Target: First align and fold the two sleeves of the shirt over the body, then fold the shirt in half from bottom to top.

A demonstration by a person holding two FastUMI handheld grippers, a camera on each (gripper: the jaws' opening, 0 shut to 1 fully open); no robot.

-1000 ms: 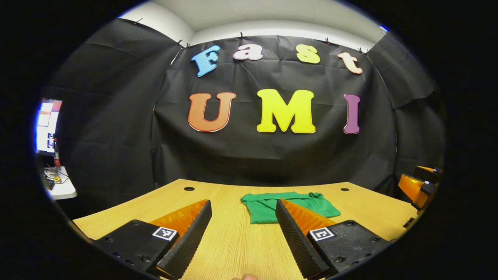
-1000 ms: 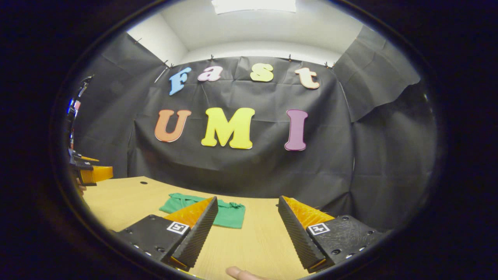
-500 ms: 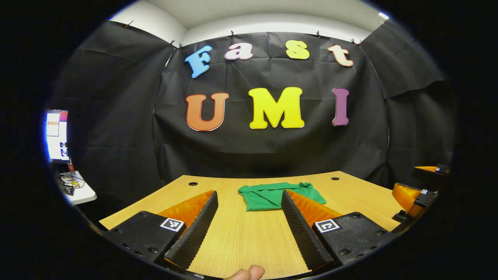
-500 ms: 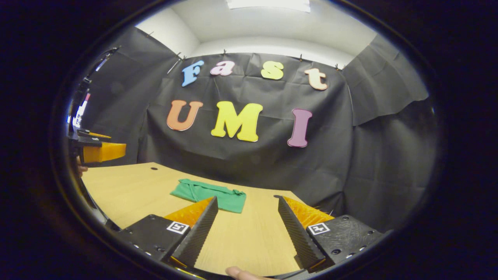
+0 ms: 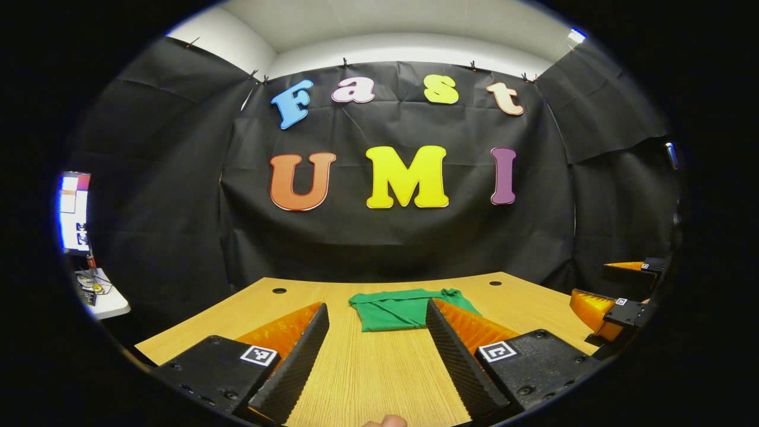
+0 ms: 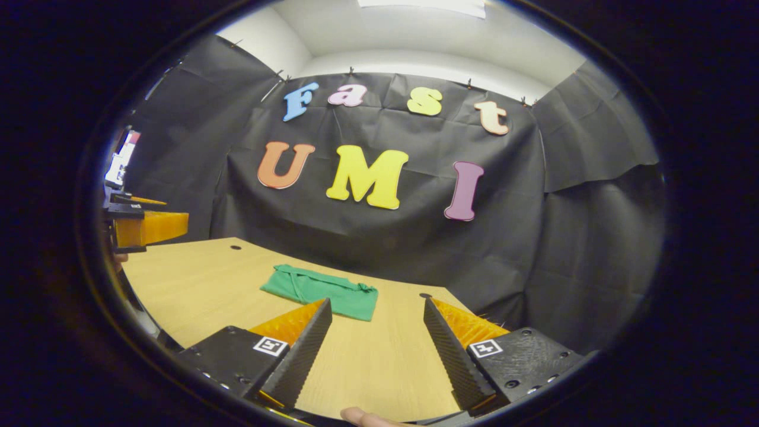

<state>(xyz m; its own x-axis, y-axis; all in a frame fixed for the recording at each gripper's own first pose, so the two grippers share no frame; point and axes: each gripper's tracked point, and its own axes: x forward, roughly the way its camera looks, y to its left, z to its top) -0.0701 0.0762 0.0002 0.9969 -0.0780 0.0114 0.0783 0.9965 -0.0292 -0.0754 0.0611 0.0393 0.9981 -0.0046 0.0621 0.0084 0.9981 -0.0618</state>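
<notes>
Shirt (image 5: 396,309): solid green, no print or pattern visible; same green in the right gripper view (image 6: 323,290), lying toward the desk's far edge.

Desk (image 5: 379,373): light yellow-tan wood with fine straight grain lines. Two small dark round holes near its far edge (image 5: 279,290).

Booth wall cloth: black, creased.

Ceiling strip above the cloth: white to pale grey.

Small side table (image 5: 107,302) off the desk's left edge: white top.

Square markers on each tool body (image 5: 258,355): black-and-white block pattern.

wooden table (image 5: 367,379), black cloth wall (image 5: 148,178), white ceiling (image 6: 415,35)
</notes>
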